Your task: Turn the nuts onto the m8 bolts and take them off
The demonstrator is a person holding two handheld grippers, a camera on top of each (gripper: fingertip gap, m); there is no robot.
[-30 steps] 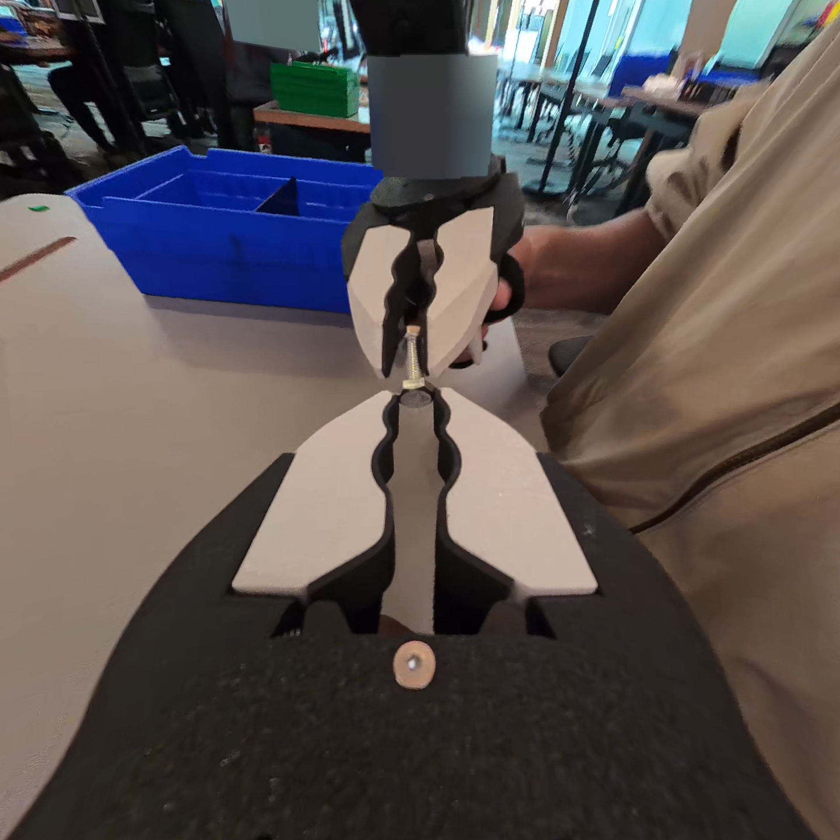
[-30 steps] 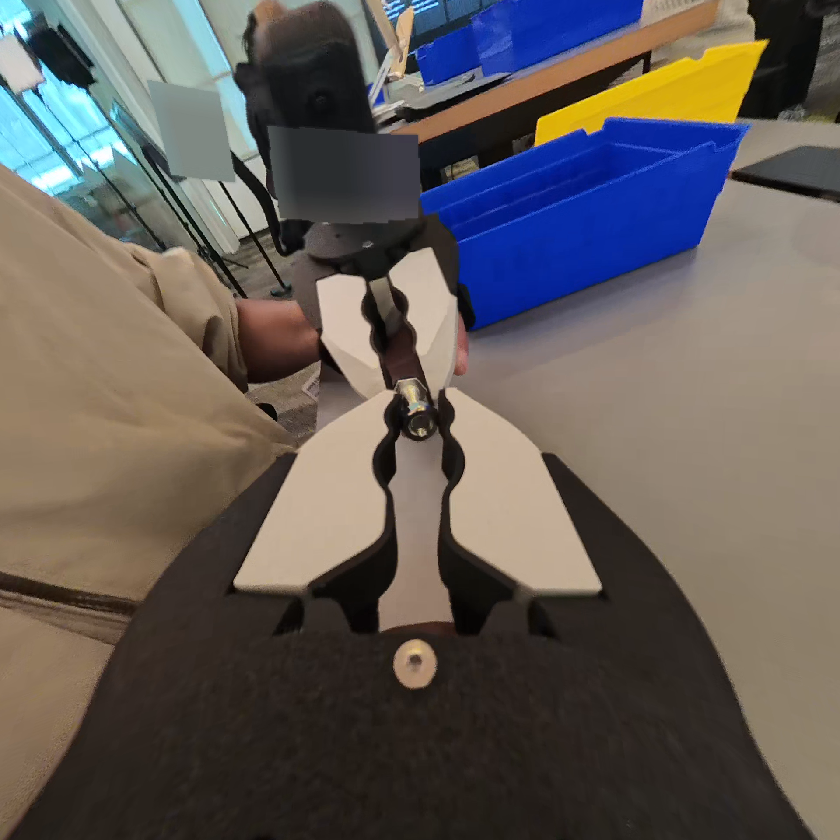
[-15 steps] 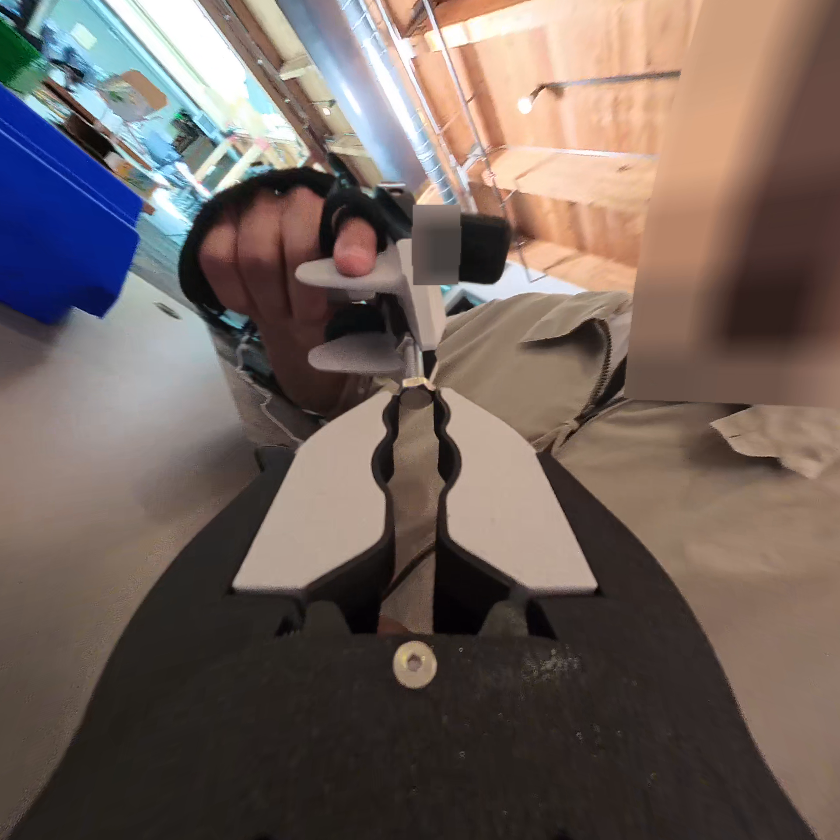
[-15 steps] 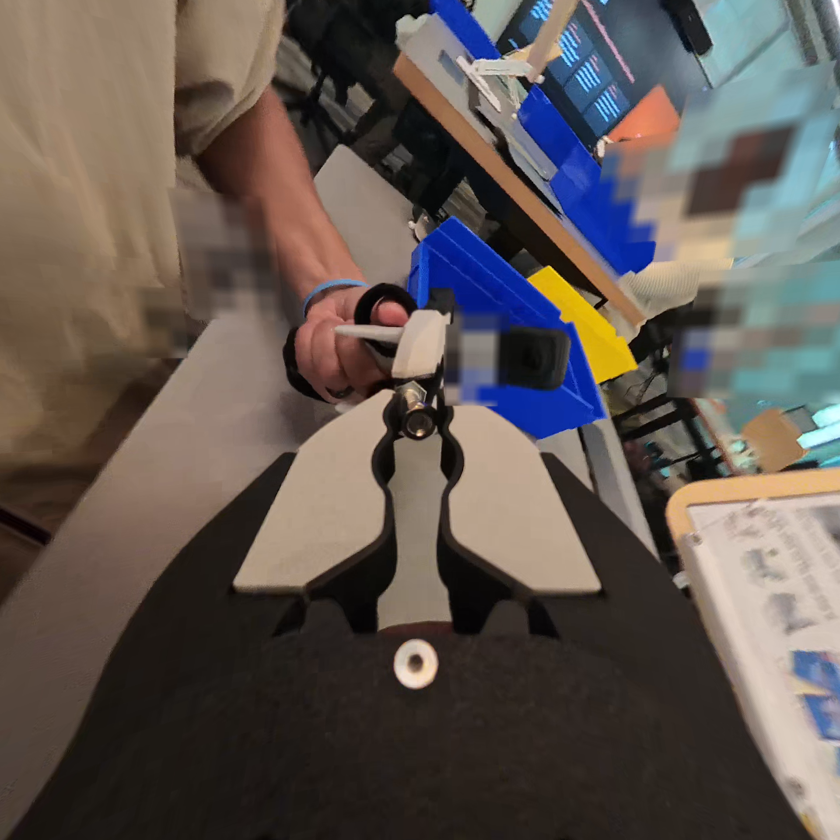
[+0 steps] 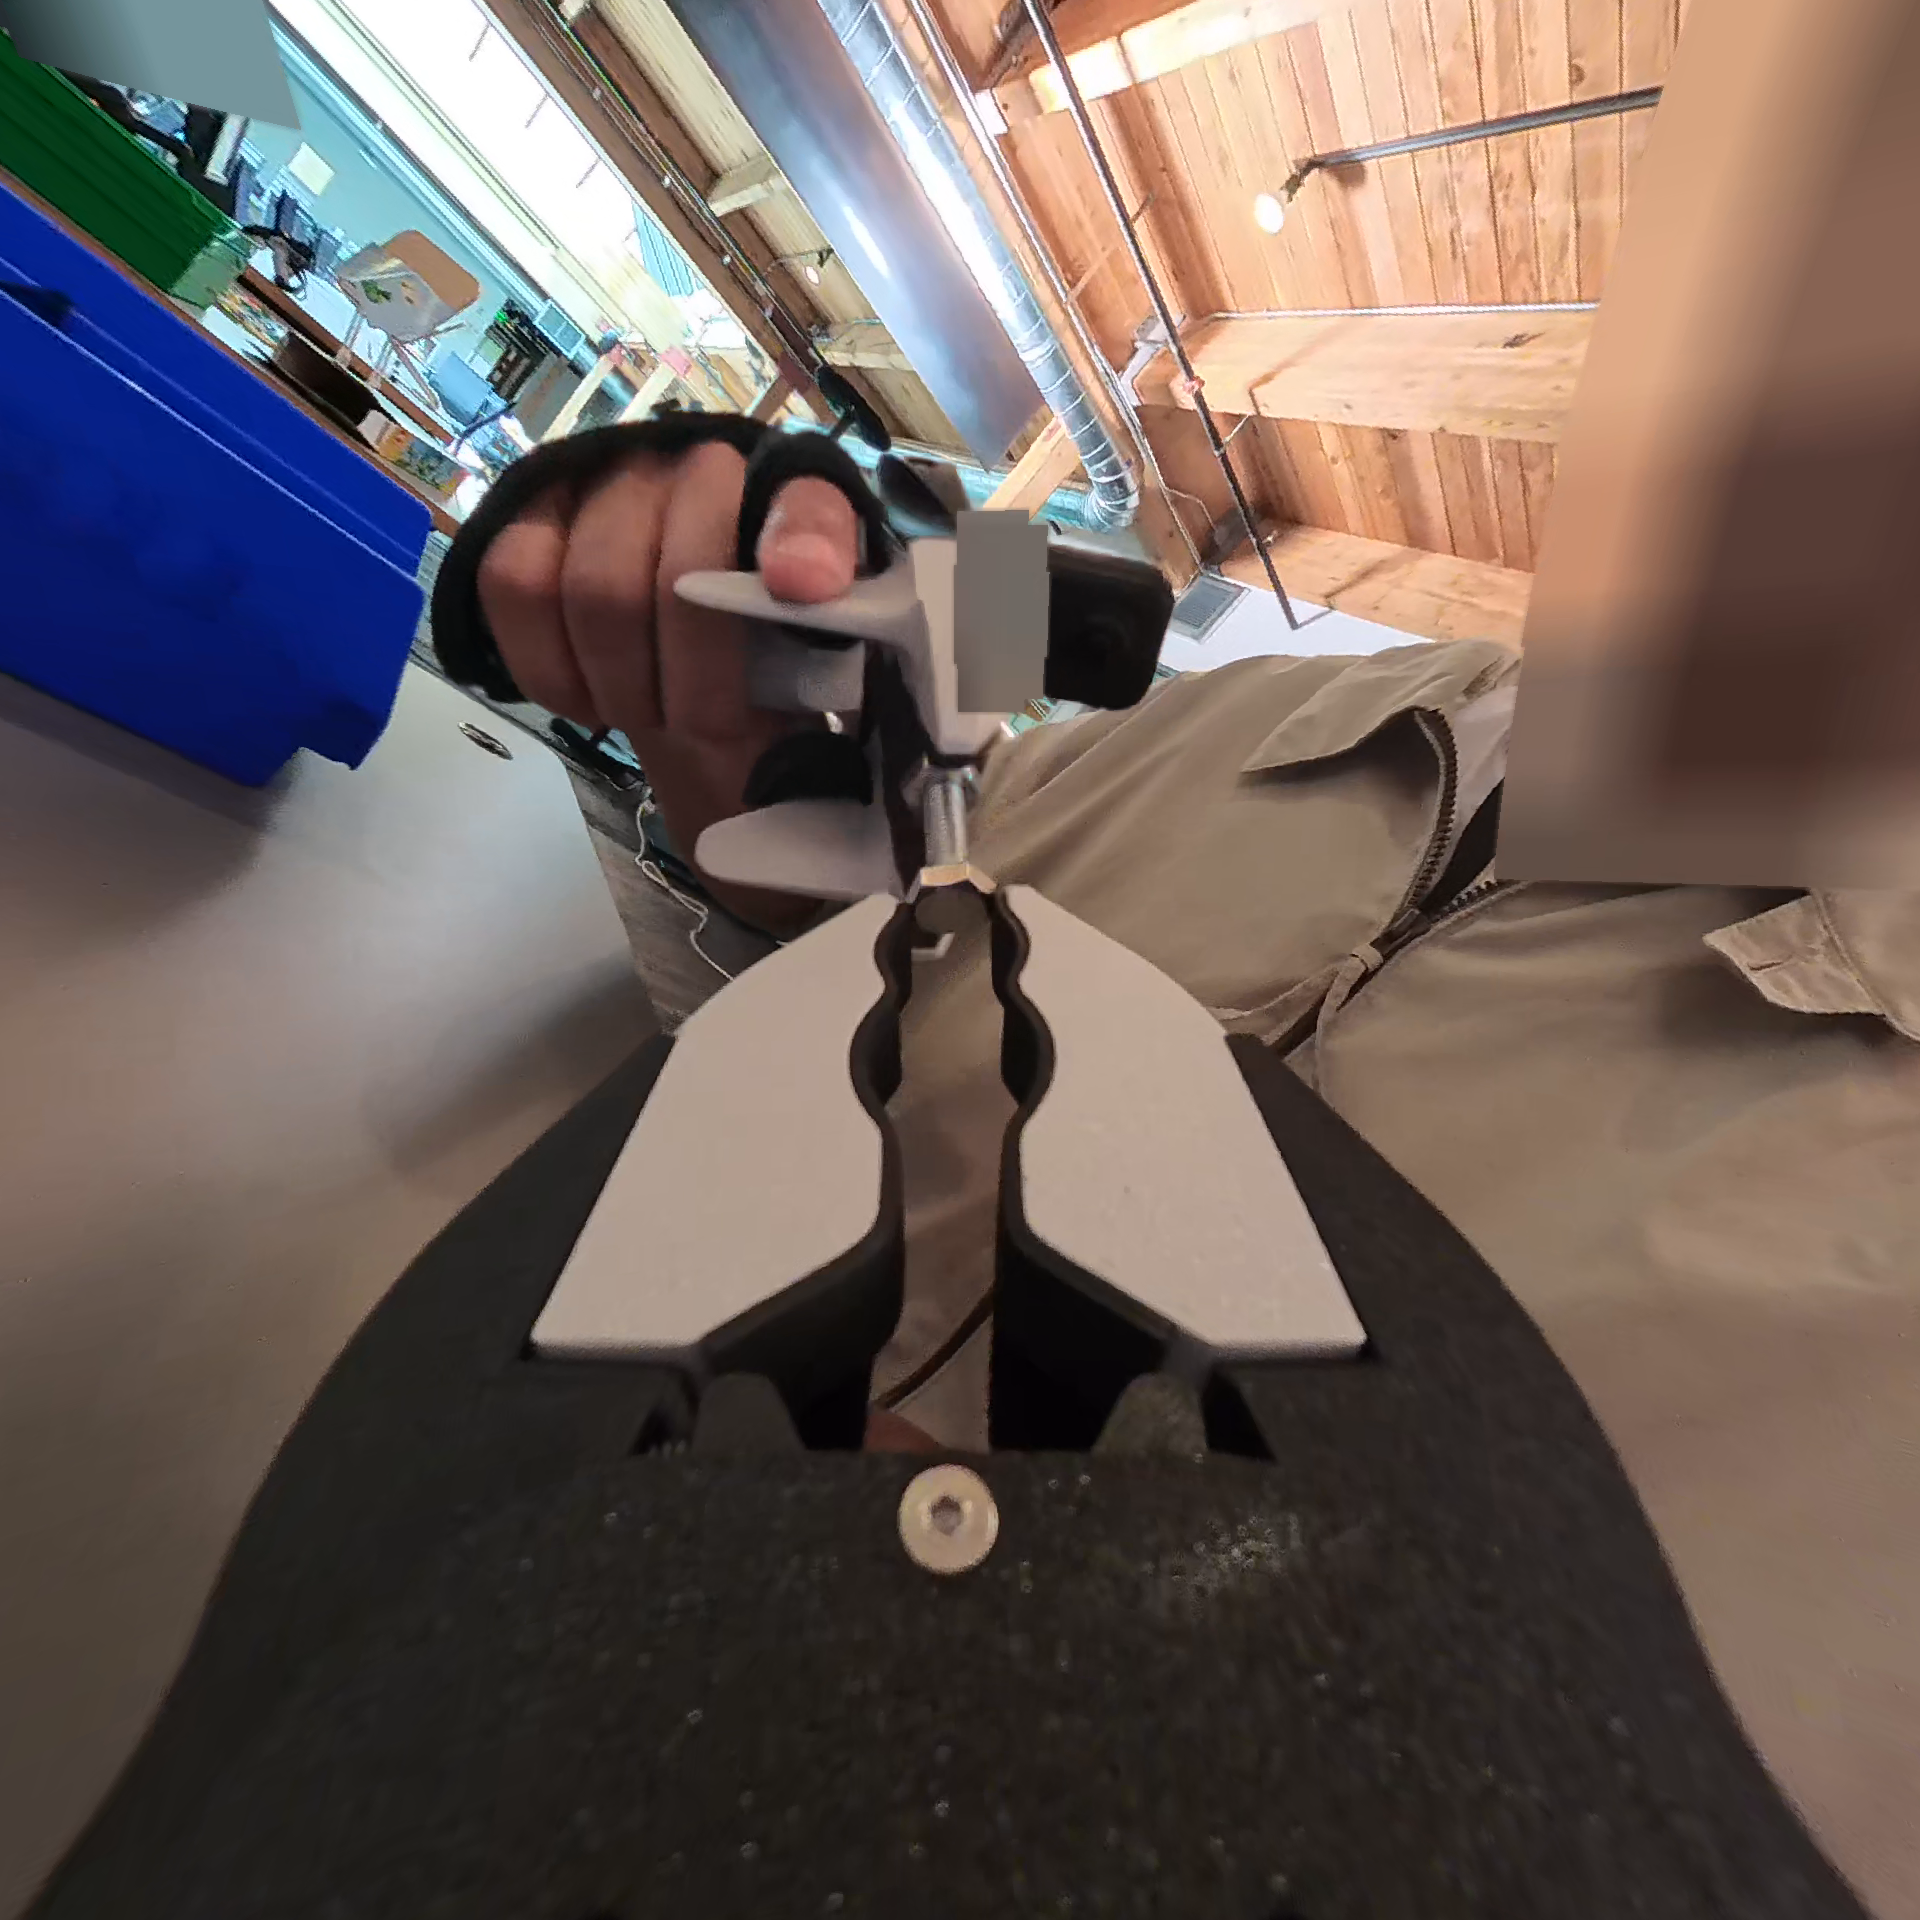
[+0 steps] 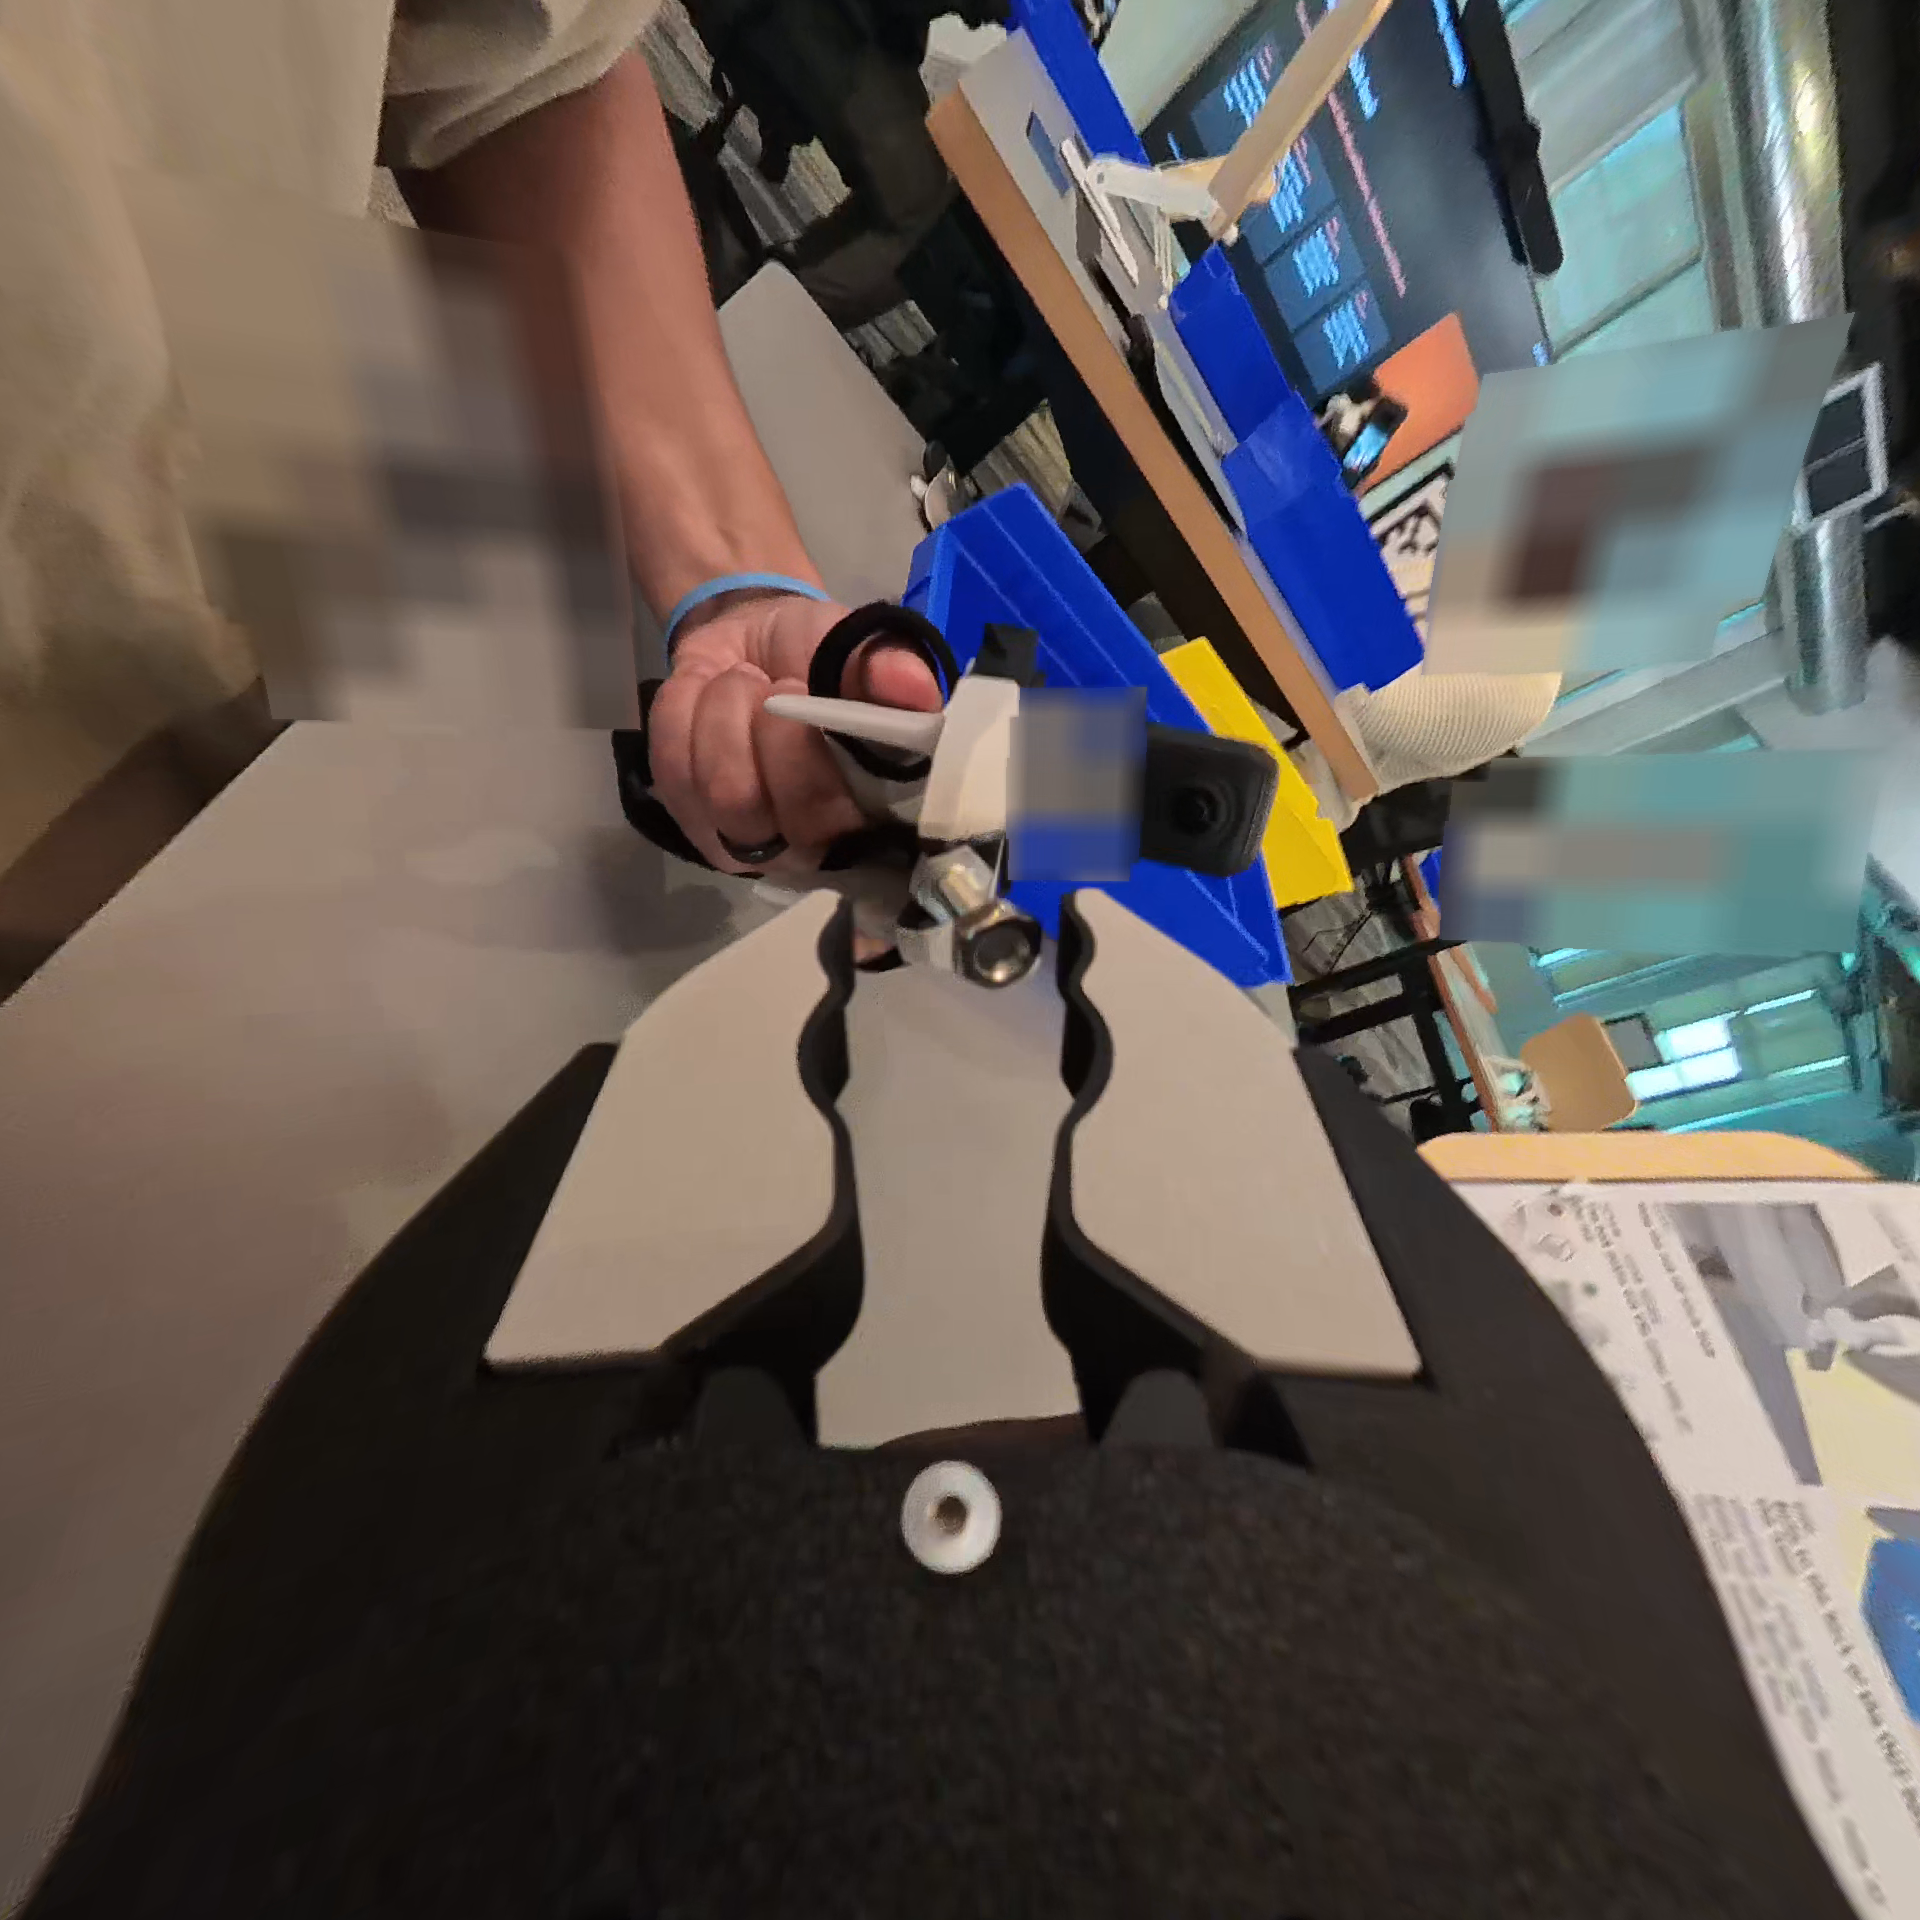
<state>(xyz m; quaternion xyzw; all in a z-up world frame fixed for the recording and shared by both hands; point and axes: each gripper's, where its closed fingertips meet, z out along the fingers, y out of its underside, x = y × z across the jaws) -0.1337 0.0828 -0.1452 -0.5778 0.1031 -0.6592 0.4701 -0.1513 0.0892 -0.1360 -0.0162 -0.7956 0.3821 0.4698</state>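
Between the two grippers, above the grey surface (image 5: pixel 260 1039), a bolt (image 5: pixel 943 821) is hanging in the air as a bridge from one to the other. The left hand-held gripper (image 5: pixel 951 909) is pinching the bolt's near hex end, its jaws nearly closed on it; whether that end is the head or a second nut I cannot tell. At the bolt's other end a nut (image 6: pixel 992 948) is sitting on the thread. The right hand-held gripper (image 6: pixel 951 920) is flanking this nut with its jaws parted on either side and gripping nothing.

This looks like a regrip between turns, with the nut already engaged. Whether it is being wound on or off cannot be read from a single moment. The next move seems to call for closing the right jaws squarely on two flats of the nut, then rolling that wrist while the left one is keeping the bolt from spinning. A blue bin (image 5: pixel 156 582) is sitting well left of the bolt.
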